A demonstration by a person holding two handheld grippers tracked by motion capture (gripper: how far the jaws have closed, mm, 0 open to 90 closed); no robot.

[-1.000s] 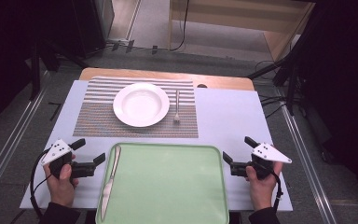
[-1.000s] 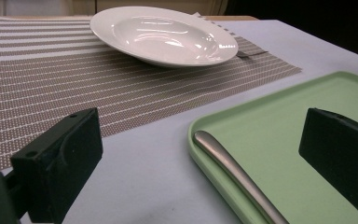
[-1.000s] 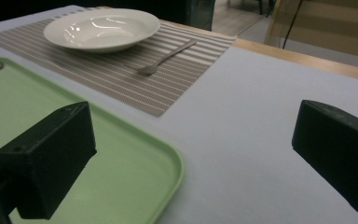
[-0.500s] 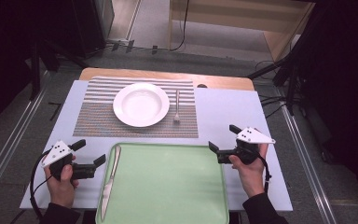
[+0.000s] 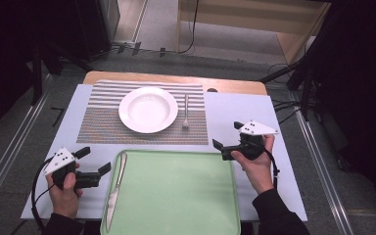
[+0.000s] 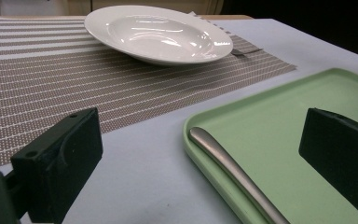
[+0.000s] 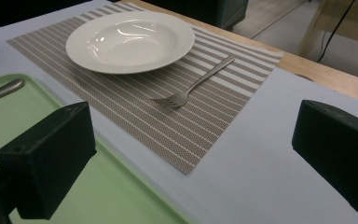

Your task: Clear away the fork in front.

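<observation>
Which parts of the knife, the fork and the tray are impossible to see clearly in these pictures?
- Knife: in the left gripper view the bottom edge cuts off its blade.
- Knife in the right gripper view: the picture's left edge cuts it.
- Fork: in the left gripper view the plate hides nearly all of it.
- Tray: in the high view the bottom edge cuts its near rim.

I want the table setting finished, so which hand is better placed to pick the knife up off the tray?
Left, probably. The left gripper hangs open right beside the knife, which lies along the left edge of the tray. The right gripper is at the tray's far right corner.
</observation>
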